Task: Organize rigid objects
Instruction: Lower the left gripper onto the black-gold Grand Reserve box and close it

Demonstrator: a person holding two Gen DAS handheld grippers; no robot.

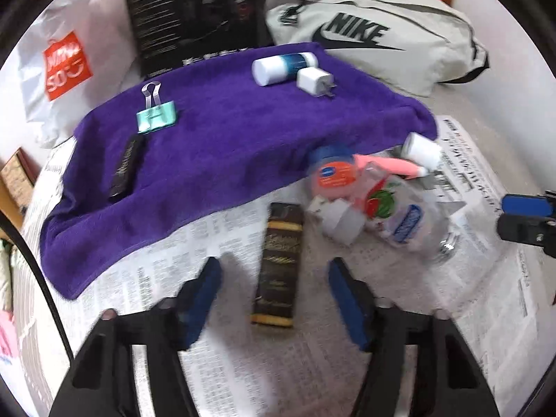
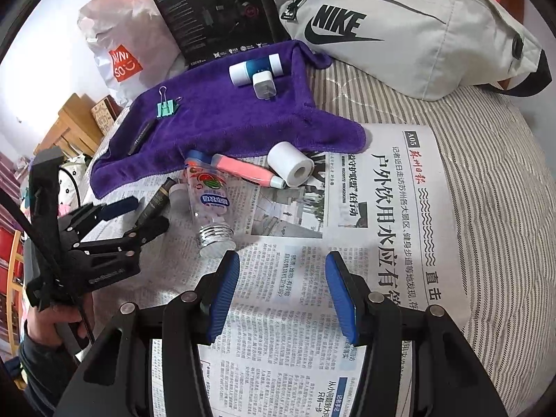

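My left gripper (image 1: pixel 274 278) is open, its fingers on either side of a black-and-gold tube (image 1: pixel 278 264) lying on newspaper; it also shows in the right wrist view (image 2: pixel 135 213). My right gripper (image 2: pixel 282 278) is open and empty over the newspaper. A purple towel (image 1: pixel 226 139) carries a green binder clip (image 1: pixel 156 116), a black bar (image 1: pixel 127 165), a white-and-blue bottle (image 1: pixel 283 66) and a white charger (image 1: pixel 314 81). Beside the towel lie a clear candy bottle (image 2: pixel 208 205), a pink tube (image 2: pixel 243 170), a white roll (image 2: pixel 290 163) and an orange-lidded jar (image 1: pixel 332 173).
A grey Nike bag (image 2: pixel 399 24) lies at the back right, a black box (image 2: pixel 215 10) and a white Miniso bag (image 2: pixel 121 52) at the back left. Striped bedding (image 2: pixel 486 173) surrounds the newspaper (image 2: pixel 382 226).
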